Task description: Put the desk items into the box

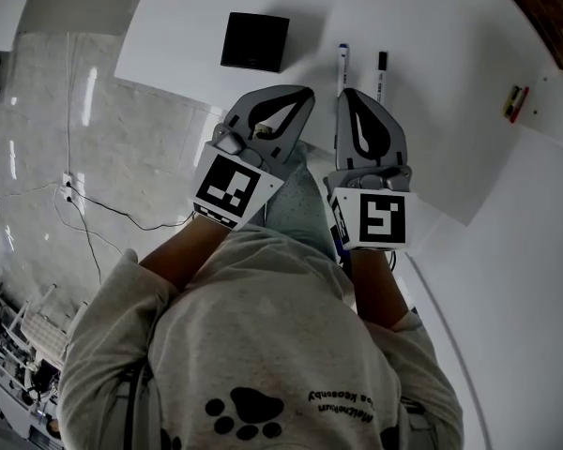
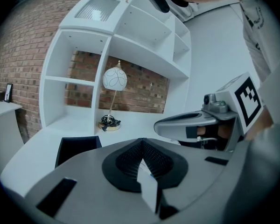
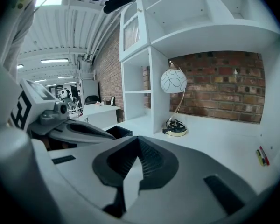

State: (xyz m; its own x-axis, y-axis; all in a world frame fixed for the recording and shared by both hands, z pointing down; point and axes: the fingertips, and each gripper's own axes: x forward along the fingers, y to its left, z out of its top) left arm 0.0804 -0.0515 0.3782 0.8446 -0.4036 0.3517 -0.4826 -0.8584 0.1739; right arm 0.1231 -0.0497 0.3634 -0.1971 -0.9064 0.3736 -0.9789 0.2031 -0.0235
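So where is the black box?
In the head view the black box sits on the white desk, upper left, just left of the blue-capped pen.

Globe lamp w/ coiled cord in white shelf unit nook, brick wall behind.

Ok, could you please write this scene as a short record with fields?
desk: white
box: black, on the desk
markers: two, side by side, right of the box
left tongs: shut, empty
right tongs: shut, empty
lamp: white globe, at the desk's back
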